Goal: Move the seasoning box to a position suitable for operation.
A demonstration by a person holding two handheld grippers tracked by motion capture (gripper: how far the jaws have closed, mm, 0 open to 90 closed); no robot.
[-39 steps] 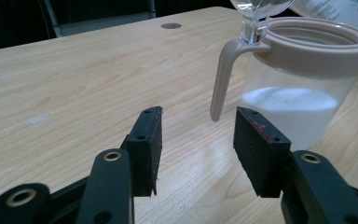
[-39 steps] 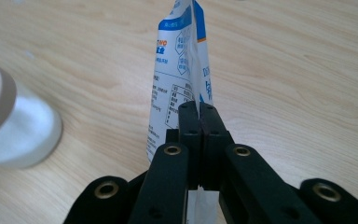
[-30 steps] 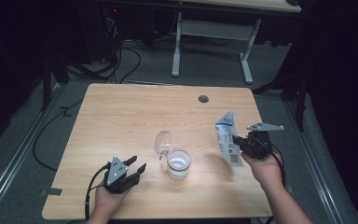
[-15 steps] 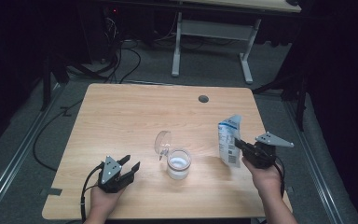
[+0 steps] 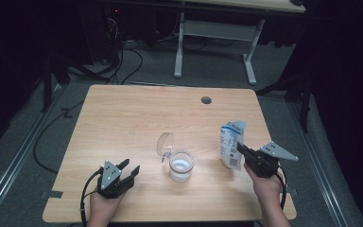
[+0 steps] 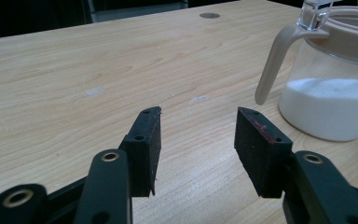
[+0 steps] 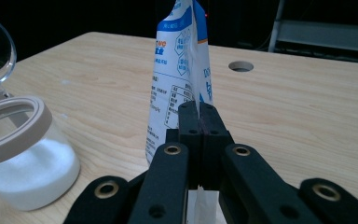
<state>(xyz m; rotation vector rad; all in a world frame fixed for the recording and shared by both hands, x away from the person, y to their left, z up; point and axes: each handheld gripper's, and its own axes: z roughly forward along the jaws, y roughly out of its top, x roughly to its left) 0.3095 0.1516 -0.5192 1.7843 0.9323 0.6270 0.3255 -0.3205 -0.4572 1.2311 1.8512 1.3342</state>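
Note:
A glass jar [image 5: 181, 165] holding white powder stands near the table's middle front, its clear lid [image 5: 165, 143] flipped up on a hinge. To its right a white and blue pouch [image 5: 230, 144] stands upright, with my right gripper [image 5: 242, 150] shut on its edge. In the right gripper view the jaws pinch the pouch [image 7: 179, 79] flat, and the jar [image 7: 23, 158] sits at the left. My left gripper [image 5: 128, 170] rests open at the front left of the table, nothing between its pads [image 6: 144, 149]. The jar [image 6: 331, 88] shows at the right of the left gripper view.
The wooden table [image 5: 137, 118] has a round cable hole [image 5: 206, 100] near its far edge. Beyond it are a white desk frame [image 5: 217, 42] and cables on the dark floor. Bare wood lies between the left gripper and the jar.
My right gripper has come down and tilted the pouch from a lean to upright, closer to the tabletop. The left gripper has stayed in place.

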